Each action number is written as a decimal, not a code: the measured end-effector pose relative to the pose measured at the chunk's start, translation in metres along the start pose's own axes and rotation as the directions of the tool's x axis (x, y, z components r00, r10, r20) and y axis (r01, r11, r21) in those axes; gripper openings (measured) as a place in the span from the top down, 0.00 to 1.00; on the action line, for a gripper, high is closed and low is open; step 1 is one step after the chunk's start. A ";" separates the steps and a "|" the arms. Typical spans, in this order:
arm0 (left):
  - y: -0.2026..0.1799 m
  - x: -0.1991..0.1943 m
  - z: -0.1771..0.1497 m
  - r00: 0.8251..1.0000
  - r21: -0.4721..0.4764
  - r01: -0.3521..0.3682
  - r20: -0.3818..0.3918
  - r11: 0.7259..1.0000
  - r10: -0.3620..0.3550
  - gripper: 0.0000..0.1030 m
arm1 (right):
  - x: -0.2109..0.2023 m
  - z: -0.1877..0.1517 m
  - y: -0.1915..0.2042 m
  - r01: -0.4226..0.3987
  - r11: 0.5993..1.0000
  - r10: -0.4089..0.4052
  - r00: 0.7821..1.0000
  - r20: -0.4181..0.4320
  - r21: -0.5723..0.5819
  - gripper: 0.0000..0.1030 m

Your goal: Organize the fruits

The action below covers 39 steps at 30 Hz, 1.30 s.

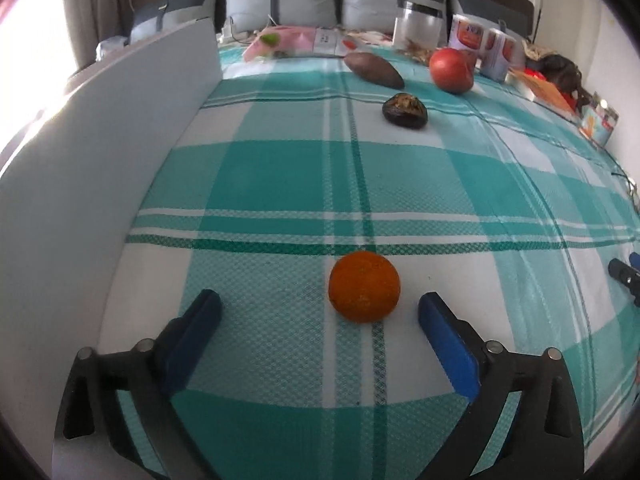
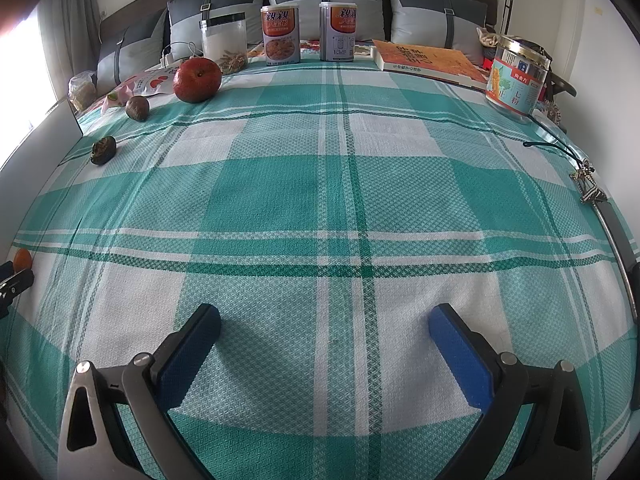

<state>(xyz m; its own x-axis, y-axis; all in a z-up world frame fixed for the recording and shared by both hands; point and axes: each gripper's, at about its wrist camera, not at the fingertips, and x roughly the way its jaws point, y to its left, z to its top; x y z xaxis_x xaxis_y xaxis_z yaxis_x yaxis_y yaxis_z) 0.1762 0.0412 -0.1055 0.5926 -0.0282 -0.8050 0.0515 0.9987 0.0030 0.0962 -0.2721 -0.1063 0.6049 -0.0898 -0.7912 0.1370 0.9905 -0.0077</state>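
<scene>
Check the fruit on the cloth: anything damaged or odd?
Yes. The small dark fruit near the apple has a rough, brownish broken-looking patch on top; it may be spoiled. The orange, just ahead of the open left claw, looks intact.

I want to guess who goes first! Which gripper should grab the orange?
Left. The left gripper is open with the orange just ahead between its fingers. The right gripper faces bare checked cloth, with the orange far left.

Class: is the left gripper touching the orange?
Apart. The left wrist view shows the orange lying just beyond the open left gripper, with cloth visible on both sides.
</scene>
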 end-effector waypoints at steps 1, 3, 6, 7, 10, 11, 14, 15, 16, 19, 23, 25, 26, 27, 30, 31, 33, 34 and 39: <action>-0.001 0.000 -0.001 1.000 0.003 -0.006 0.002 1.000 0.006 0.03 | 0.000 0.000 0.000 0.000 1.000 0.000 1.000 0.000 0.001 0.00; 0.000 0.000 -0.002 1.000 0.000 -0.005 0.004 1.000 0.005 0.03 | 0.002 -0.001 0.004 0.002 1.000 -0.002 1.000 -0.003 0.003 0.00; 0.000 0.000 -0.002 1.000 -0.002 -0.006 0.005 1.000 0.006 0.02 | 0.006 0.009 0.006 -0.012 1.000 0.011 0.998 -0.059 -0.018 0.00; 0.000 0.000 -0.002 1.000 -0.003 -0.007 0.006 1.000 0.007 0.02 | 0.009 0.020 0.007 -0.029 1.000 0.028 0.997 -0.070 -0.002 0.00; 0.000 -0.002 -0.003 1.000 -0.004 -0.008 0.006 1.000 0.008 0.02 | 0.019 0.063 0.014 -0.159 0.983 0.162 0.986 -0.029 0.096 0.00; 0.000 -0.002 -0.003 1.000 -0.004 -0.007 0.006 1.000 0.007 0.02 | 0.029 0.086 0.024 -0.209 0.971 0.213 0.977 -0.020 0.121 0.00; 0.000 -0.002 -0.003 1.000 -0.004 -0.007 0.006 1.000 0.007 0.02 | 0.057 0.135 0.053 -0.316 0.937 0.319 0.948 0.004 0.147 0.00; 0.000 -0.002 -0.003 1.000 -0.004 -0.007 0.006 1.000 0.007 0.02 | 0.072 0.156 0.067 -0.360 0.919 0.362 0.932 0.019 0.162 0.00; 0.000 -0.002 -0.003 1.000 -0.004 -0.007 0.006 1.000 0.007 0.02 | 0.083 0.171 0.077 -0.389 0.904 0.389 0.920 0.035 0.178 0.00; 0.000 -0.002 -0.003 1.000 -0.004 -0.007 0.006 1.000 0.007 0.02 | 0.113 0.208 0.106 -0.412 0.886 0.403 0.911 0.087 0.212 0.00; 0.000 -0.002 -0.003 1.000 -0.004 -0.007 0.006 1.000 0.007 0.02 | 0.150 0.241 0.140 -0.362 0.906 0.356 0.932 0.068 0.218 0.00; 0.000 -0.001 -0.003 1.000 -0.004 -0.007 0.006 1.000 0.007 0.02 | 0.164 0.247 0.147 -0.306 0.927 0.311 0.950 0.013 0.219 0.31; 0.000 -0.001 -0.003 1.000 -0.004 -0.007 0.006 1.000 0.007 0.02 | 0.164 0.247 0.144 -0.303 0.923 0.305 0.952 0.029 0.239 0.31; 0.000 -0.002 -0.003 1.000 -0.004 -0.007 0.006 1.000 0.007 0.02 | 0.163 0.247 0.138 -0.314 0.911 0.313 0.948 0.047 0.266 0.31; 0.000 -0.001 -0.003 1.000 -0.004 -0.007 0.006 1.000 0.007 0.02 | 0.147 0.233 0.114 -0.343 0.894 0.334 0.939 0.084 0.288 0.31; 0.000 -0.001 -0.003 1.000 -0.004 -0.007 0.006 1.000 0.007 0.02 | 0.140 0.229 0.107 -0.357 0.893 0.350 0.934 0.077 0.273 0.31; 0.000 -0.001 -0.003 1.000 -0.004 -0.007 0.006 1.000 0.007 0.02 | 0.118 0.214 0.095 -0.358 0.914 0.356 0.933 0.047 0.191 0.31; 0.000 -0.001 -0.003 1.000 -0.004 -0.007 0.006 1.000 0.007 0.02 | 0.103 0.204 0.092 -0.351 0.928 0.351 0.936 0.023 0.123 0.31; 0.000 -0.001 -0.003 1.000 -0.004 -0.007 0.006 1.000 0.007 0.02 | 0.022 0.122 0.089 -0.263 0.938 0.237 0.962 -0.136 -0.224 0.31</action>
<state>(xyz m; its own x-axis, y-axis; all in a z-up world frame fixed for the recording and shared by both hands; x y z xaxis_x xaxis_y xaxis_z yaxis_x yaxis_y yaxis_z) 0.1732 0.0414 -0.1058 0.5976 -0.0213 -0.8015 0.0437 0.9990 0.0060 0.2174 -0.1991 -0.0501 0.5076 0.1626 -0.8461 -0.2062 0.9764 0.0640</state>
